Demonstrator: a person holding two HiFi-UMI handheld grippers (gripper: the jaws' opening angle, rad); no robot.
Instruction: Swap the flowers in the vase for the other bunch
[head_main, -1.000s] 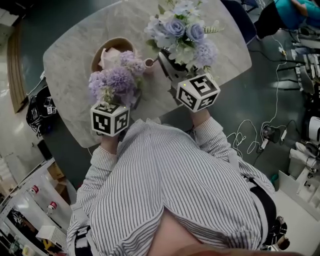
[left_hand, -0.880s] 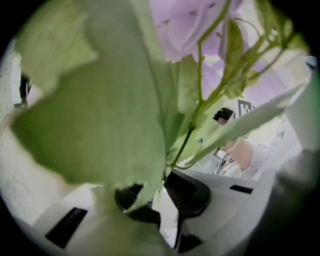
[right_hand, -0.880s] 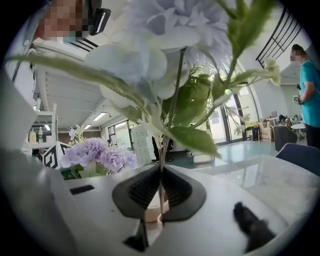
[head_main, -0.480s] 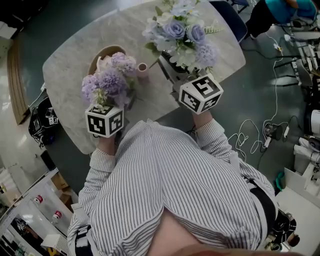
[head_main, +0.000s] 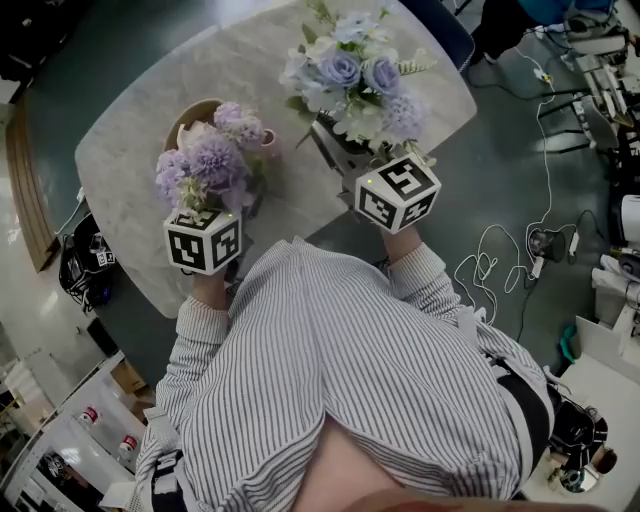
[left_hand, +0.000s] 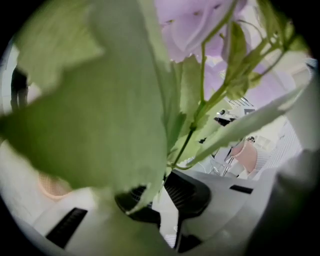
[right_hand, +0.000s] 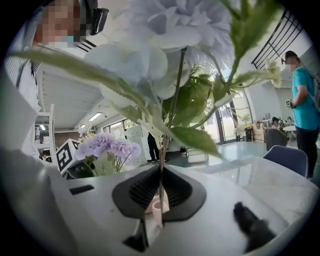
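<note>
The right fingers (right_hand: 177, 192) are closed on the thin stem of the blue bunch (head_main: 350, 80), held upright over the far right of the table (head_main: 125, 175). The left fingers (left_hand: 190, 192) are clamped on the green stems of the purple bunch (head_main: 205, 160), at the near left. The pink vase (right_hand: 156, 206) stands between the two bunches and looks empty. Each grip is on slim stems under a heavy head, so a bunch could pivot or slip. Leaves mask the left gripper view, and the vase looks small and light. A stem that misses its mouth could tip it, or the purple bunch could knock it sideways.
</note>
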